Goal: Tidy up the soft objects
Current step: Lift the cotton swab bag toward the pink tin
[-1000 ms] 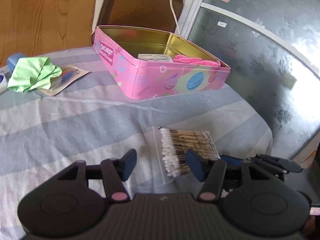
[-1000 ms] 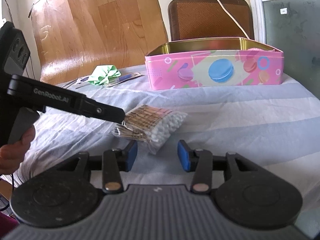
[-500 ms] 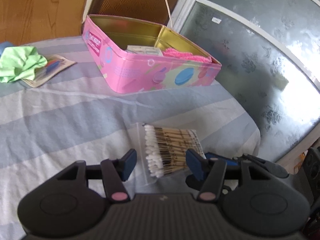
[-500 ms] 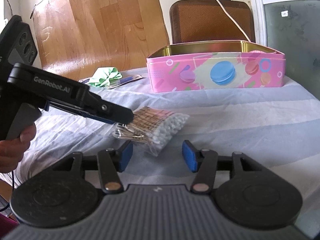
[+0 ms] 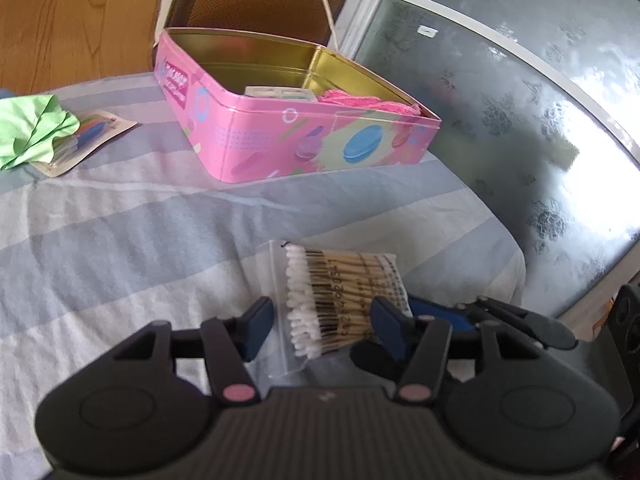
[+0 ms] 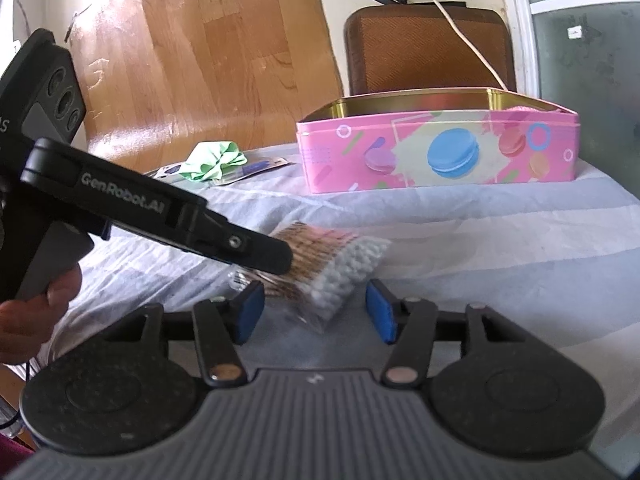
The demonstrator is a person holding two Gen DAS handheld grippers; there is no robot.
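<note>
1. Since a second ago the left gripper (image 5: 318,320) has crept nearer the swab bag (image 5: 340,300), and its jaws have just been closing a little, with the bag's near end between them.
2. Left jaws stand about half open; the pads flank the bag and do not seem to press it, so nothing is held yet.
3. Right gripper (image 6: 316,310) is likewise about half open after a brief widening and closing back; the bag's (image 6: 320,268) corner lies between its pads, apparently loose.
4. In the right view the left gripper's fingers (image 6: 260,254) reach over the bag's stick end; whether they touch it I cannot tell.
5. Bag lies on the striped sheet (image 5: 120,240), near the bed's corner, well short of the tin (image 5: 296,136).
6. Handling, as I judge it: very light, a slippery clear film round a fairly stiff bundle of sticks. Pinching across the bundle's middle should hold better than the loose film edge, which could slide out.
7. Tin is open and mostly empty: a pink cloth (image 5: 368,100) in the far corner, a small flat pack (image 5: 278,93) beside it.
8. Green cloth (image 5: 32,132) sits on a card (image 5: 92,140) well off to the left.
</note>
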